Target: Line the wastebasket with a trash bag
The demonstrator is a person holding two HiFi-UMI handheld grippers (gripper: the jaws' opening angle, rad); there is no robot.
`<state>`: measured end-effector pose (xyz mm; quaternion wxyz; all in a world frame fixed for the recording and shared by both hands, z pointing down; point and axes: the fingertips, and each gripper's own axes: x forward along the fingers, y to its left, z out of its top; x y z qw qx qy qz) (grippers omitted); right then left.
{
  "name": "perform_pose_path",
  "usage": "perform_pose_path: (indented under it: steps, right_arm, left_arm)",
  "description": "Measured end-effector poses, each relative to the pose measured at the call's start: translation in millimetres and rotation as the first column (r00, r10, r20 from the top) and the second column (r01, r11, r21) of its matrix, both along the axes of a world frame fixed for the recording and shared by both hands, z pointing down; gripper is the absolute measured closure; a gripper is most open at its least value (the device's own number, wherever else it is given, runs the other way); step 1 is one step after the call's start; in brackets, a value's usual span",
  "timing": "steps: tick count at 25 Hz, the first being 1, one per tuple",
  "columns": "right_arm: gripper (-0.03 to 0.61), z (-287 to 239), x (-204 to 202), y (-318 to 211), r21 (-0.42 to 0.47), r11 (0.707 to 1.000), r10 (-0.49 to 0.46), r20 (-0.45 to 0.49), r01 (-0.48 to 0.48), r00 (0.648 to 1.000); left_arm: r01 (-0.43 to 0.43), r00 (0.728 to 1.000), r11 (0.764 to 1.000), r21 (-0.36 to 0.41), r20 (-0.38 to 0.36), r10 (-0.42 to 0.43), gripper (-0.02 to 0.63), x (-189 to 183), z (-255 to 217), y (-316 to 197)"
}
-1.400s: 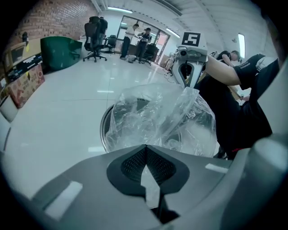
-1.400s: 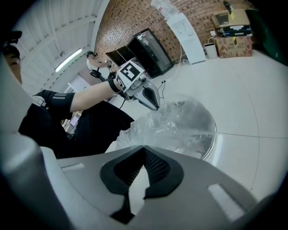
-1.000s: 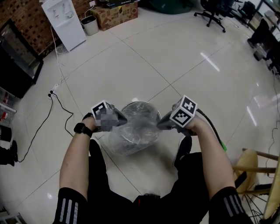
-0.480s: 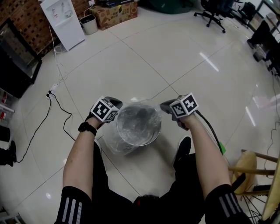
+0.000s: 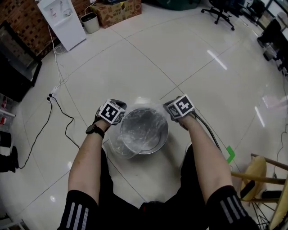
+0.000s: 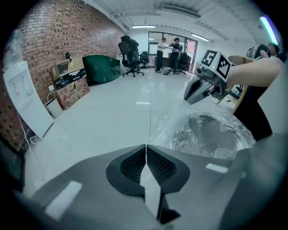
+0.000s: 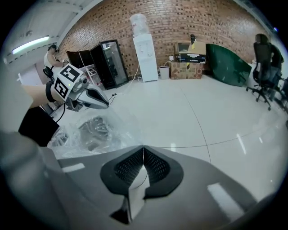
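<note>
Pinching edges of the trash bag [image 5: 118, 144], left gripper [image 5: 121, 106] and right gripper [image 5: 168, 107] flank the wastebasket [image 5: 156, 144] on open floor [image 5: 148, 58].

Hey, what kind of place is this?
Probably an office or lab workspace: a water dispenser stands against a brick wall, there are swivel office chairs, and the glossy tiled floor is wide and open.

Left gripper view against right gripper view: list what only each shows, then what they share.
Only the left gripper view shows the right gripper and a far doorway. Only the right gripper view shows the left gripper. Both show the bag over the wastebasket, the brick wall, the green cover, and that view's own gripper shut on the bag.
</note>
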<state>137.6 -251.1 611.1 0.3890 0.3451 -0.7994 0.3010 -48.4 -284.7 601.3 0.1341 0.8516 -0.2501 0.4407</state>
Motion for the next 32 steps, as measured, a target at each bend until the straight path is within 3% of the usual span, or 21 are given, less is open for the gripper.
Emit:
perform_pose_path:
  steps: [6,10,13,18,20,23,28,32]
  right_arm:
    - [0.571,29.1,-5.5,-1.4,-0.044,0.993,-0.116,-0.096,0.112,0.989]
    - [0.571,51.4,-3.9,11.5,-0.108,0.980,-0.181,-0.130,0.167,0.975]
    - [0.571,69.1,-1.6,21.7,-0.152,0.968,-0.219,-0.127,0.199,0.968]
    - [0.558,75.0,-1.5,35.4,-0.208,0.962,-0.193,-0.053,0.178,0.980]
    - [0.467,71.8,4.9,28.2,-0.194,0.974,-0.122,-0.036,0.113,0.992]
    - [0.445,52.1,12.4,16.4,-0.155,0.987,-0.046,0.010,0.047,0.999]
    - [0.443,14.6,23.9,15.0,-0.092,0.994,-0.057,0.058,0.062,0.997]
    - [0.443,-17.9,25.7,18.8,-0.038,0.995,-0.084,0.091,0.088,0.992]
  left_arm:
    - [0.017,0.999,0.995,-0.094,0.032,-0.014,0.603,-5.7,36.8,-6.1]
    - [0.013,0.999,0.977,-0.211,0.040,-0.005,0.575,-8.2,63.9,6.5]
    - [-0.005,0.999,0.967,-0.254,0.033,0.014,0.567,-4.8,73.3,13.8]
    - [0.012,1.000,0.963,-0.270,0.025,-0.005,0.541,-5.1,76.3,14.3]
    - [0.018,0.999,0.965,-0.260,0.034,-0.010,0.540,-5.8,75.6,13.2]
    - [0.025,0.999,0.969,-0.245,0.037,-0.016,0.539,-6.0,72.7,12.6]
    - [0.036,0.996,0.975,-0.219,0.090,-0.016,0.537,-15.6,74.3,17.3]
    - [0.051,0.996,0.979,-0.199,0.087,-0.034,0.534,-18.7,66.7,18.4]
